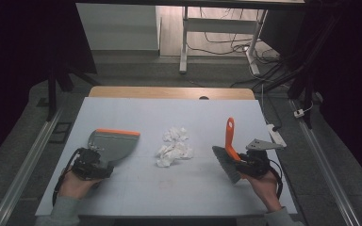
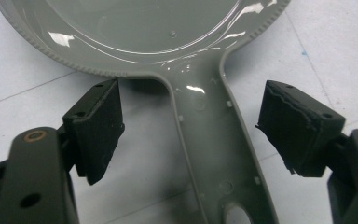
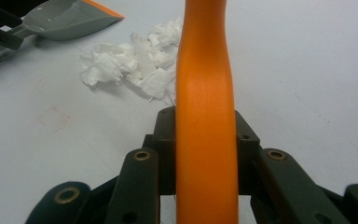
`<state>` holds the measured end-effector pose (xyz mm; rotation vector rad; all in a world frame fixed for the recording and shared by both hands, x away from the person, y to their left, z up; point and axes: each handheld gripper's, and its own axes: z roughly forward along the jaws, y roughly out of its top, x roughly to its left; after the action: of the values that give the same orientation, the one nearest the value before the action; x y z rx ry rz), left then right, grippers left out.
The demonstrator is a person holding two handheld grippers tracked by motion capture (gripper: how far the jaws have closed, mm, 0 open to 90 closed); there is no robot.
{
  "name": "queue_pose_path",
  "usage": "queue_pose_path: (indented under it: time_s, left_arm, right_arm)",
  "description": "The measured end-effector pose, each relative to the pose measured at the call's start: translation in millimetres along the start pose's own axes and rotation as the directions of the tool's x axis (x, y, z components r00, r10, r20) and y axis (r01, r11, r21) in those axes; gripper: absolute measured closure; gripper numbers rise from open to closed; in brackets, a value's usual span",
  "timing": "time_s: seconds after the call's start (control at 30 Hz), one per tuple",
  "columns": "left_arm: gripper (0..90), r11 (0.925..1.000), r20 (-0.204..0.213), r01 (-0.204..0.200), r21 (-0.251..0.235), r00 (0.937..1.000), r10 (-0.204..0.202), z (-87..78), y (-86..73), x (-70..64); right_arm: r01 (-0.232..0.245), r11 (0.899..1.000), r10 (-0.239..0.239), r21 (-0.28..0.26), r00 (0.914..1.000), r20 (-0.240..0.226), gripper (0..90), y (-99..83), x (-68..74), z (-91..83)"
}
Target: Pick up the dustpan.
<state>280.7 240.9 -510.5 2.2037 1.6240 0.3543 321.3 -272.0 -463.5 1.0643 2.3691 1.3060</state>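
Observation:
A grey dustpan [image 1: 113, 144] with an orange lip lies on the left of the white board, its handle pointing toward my left gripper [image 1: 94, 162]. In the left gripper view the dustpan handle [image 2: 209, 135] runs between the two jaws, which stand apart on either side without touching it; my left gripper [image 2: 191, 126] is open. My right gripper [image 1: 244, 162] is shut on the orange handle [image 3: 205, 116] of a brush [image 1: 228, 153], whose grey bristles rest on the board. Crumpled white tissue [image 1: 174, 146] lies between dustpan and brush, and the same tissue [image 3: 130, 65] shows beyond the handle.
The white board [image 1: 169, 188] covers a wooden table. A white power strip [image 1: 275, 134] lies at the board's right edge. Cables and a desk frame [image 1: 184, 42] stand on the floor beyond the table.

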Motion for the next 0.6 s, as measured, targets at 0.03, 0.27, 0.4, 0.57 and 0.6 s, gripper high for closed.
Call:
queue_pose_path:
  time_s: [0.03, 0.27, 0.4, 0.57, 0.6]
  left_arm:
    - [24.8, 1.0, 0.005, 0.002, -0.001, 1.0, -0.002, 0.6, -0.3, 0.6]
    - [27.8, 0.9995, 0.001, 0.026, -0.016, 0.9997, -0.026, 3.4, -0.9, 2.3]
    - [32.0, 0.9986, 0.006, 0.048, -0.024, 0.9988, -0.048, 7.8, -0.4, 5.6]
    - [38.8, 0.9969, 0.044, 0.073, -0.031, 0.9965, -0.071, 11.7, -1.3, 9.1]
    - [38.8, 0.996, 0.053, 0.08, -0.039, 0.9955, -0.078, 12.5, -1.8, 9.6]
  right_arm:
    - [0.0, 1.0, 0.0, 0.0, 1.0, 0.0, 70.3, 0.0, 0.0, 0.0]
    - [0.004, 1.0, -0.004, 0.003, 1.0, 0.001, 70.3, 0.4, 1.5, 0.2]
    - [0.002, 1.0, -0.002, 0.007, 1.0, 0.005, 70.3, -0.1, 0.9, 1.2]
    - [0.004, 1.0, -0.004, 0.01, 1.0, 0.008, 70.3, -0.1, 1.0, 1.7]
    - [0.004, 1.0, -0.004, 0.01, 1.0, 0.008, 70.3, -0.1, 1.0, 1.7]
